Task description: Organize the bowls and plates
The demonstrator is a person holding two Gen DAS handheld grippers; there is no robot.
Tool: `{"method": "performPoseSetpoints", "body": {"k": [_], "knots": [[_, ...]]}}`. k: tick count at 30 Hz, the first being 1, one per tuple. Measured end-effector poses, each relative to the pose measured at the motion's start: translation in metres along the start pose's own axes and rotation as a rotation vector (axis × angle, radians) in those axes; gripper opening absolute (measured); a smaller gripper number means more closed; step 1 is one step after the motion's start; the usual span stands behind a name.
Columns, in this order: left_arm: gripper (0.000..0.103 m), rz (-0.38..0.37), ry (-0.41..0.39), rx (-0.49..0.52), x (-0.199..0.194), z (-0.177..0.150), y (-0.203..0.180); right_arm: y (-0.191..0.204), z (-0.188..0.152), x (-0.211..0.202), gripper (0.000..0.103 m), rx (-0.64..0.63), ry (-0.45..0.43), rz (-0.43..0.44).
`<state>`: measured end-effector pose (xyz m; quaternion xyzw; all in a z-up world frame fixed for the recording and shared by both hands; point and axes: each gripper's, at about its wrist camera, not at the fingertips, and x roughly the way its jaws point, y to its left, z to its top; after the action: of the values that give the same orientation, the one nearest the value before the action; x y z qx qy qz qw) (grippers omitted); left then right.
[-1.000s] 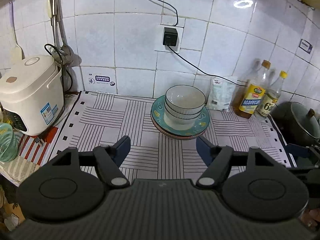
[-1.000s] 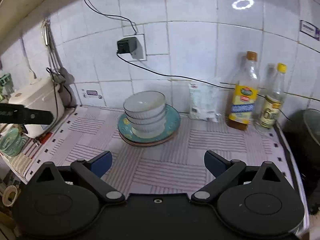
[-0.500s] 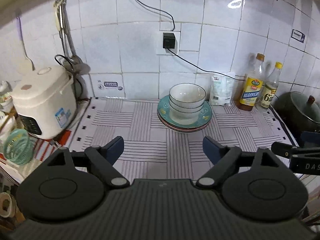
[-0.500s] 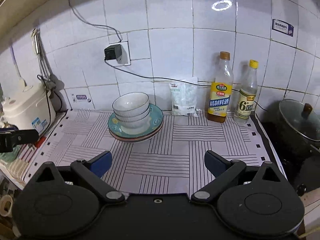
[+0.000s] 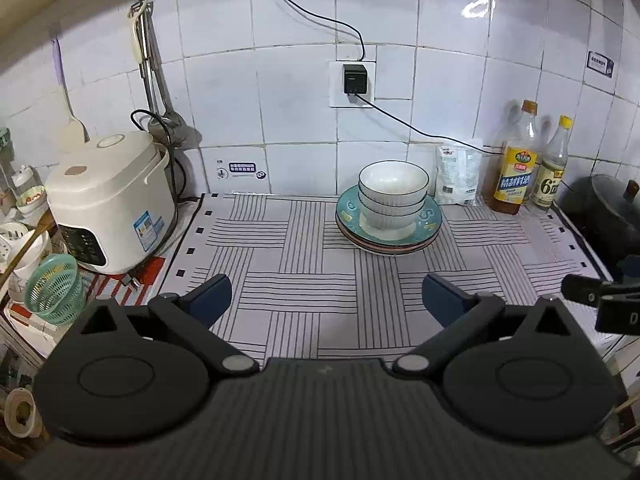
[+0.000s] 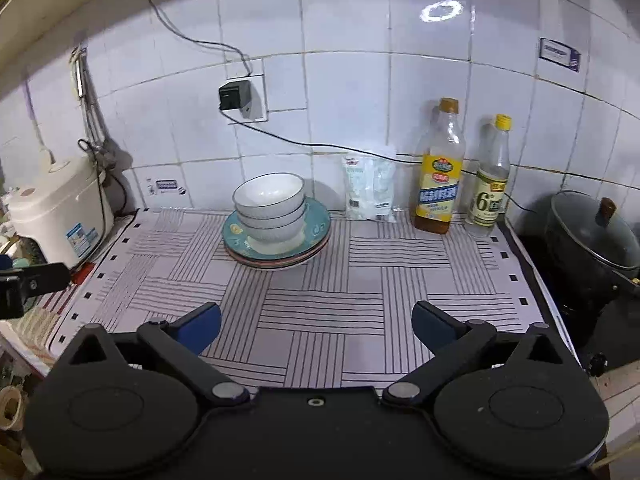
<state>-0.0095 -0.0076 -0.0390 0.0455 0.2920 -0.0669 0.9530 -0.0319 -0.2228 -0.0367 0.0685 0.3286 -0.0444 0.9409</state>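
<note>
Three white bowls (image 5: pixel 393 194) (image 6: pixel 269 207) are nested on a stack of plates (image 5: pixel 430 224) (image 6: pixel 318 228), teal on top, near the tiled back wall of the striped mat. My left gripper (image 5: pixel 326 300) hangs over the mat's near part, well short of the stack; its jaws are opening wide with nothing between them. My right gripper (image 6: pixel 316 326) also stands open and empty, back from the stack. Each gripper's black tip pokes into the other view's edge.
A white rice cooker (image 5: pixel 108 200) stands at the left with a green basket (image 5: pixel 54 288) in front. A white packet (image 6: pixel 370 188) and two bottles (image 6: pixel 440 176) line the wall at the right. A dark lidded pot (image 6: pixel 592 236) sits on the stove.
Both grippers have drawn back from the stack, which now looks smaller and farther. The left jaws have spread wider. The bowls and plates have not moved.
</note>
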Motion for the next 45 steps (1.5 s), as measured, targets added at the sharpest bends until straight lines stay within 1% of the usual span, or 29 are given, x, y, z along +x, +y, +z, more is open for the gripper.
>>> {"method": "performPoseSetpoints", "body": {"k": [5, 9, 16, 18, 21, 25, 31, 34, 37, 45], "knots": [[0.103, -0.020, 0.003, 0.020, -0.003, -0.004, -0.003, 0.002, -0.005, -0.004, 0.103, 0.003, -0.009, -0.044], [0.103, -0.028, 0.003, 0.020, -0.006, -0.008, -0.004, 0.002, -0.011, -0.008, 0.103, 0.014, -0.009, -0.047], [0.103, -0.033, 0.000, -0.004, -0.008, -0.012, -0.004, 0.010, -0.016, -0.013, 0.103, -0.030, -0.020, -0.072], [0.103, -0.022, -0.006, 0.003, -0.009, -0.014, -0.005, 0.012, -0.018, -0.013, 0.103, -0.037, -0.020, -0.074], [0.103, -0.031, 0.002, 0.032, -0.008, -0.015, -0.006, 0.013, -0.019, -0.014, 0.103, -0.034, -0.019, -0.074], [0.103, -0.021, -0.019, 0.062, -0.010, -0.019, -0.010, 0.012, -0.019, -0.013, 0.103, -0.036, -0.014, -0.073], [0.103, -0.023, -0.018, 0.067, -0.009, -0.019, -0.013, 0.013, -0.018, -0.012, 0.103, -0.045, -0.010, -0.063], [0.103, -0.007, -0.022, 0.072, -0.008, -0.020, -0.015, 0.014, -0.018, -0.010, 0.103, -0.044, -0.008, -0.063], [0.103, 0.006, -0.025, 0.067, -0.007, -0.021, -0.016, 0.014, -0.019, -0.009, 0.103, -0.040, -0.005, -0.062], [0.103, -0.005, -0.035, 0.022, -0.009, -0.022, -0.012, 0.013, -0.020, -0.006, 0.103, -0.033, 0.000, -0.065]]}}
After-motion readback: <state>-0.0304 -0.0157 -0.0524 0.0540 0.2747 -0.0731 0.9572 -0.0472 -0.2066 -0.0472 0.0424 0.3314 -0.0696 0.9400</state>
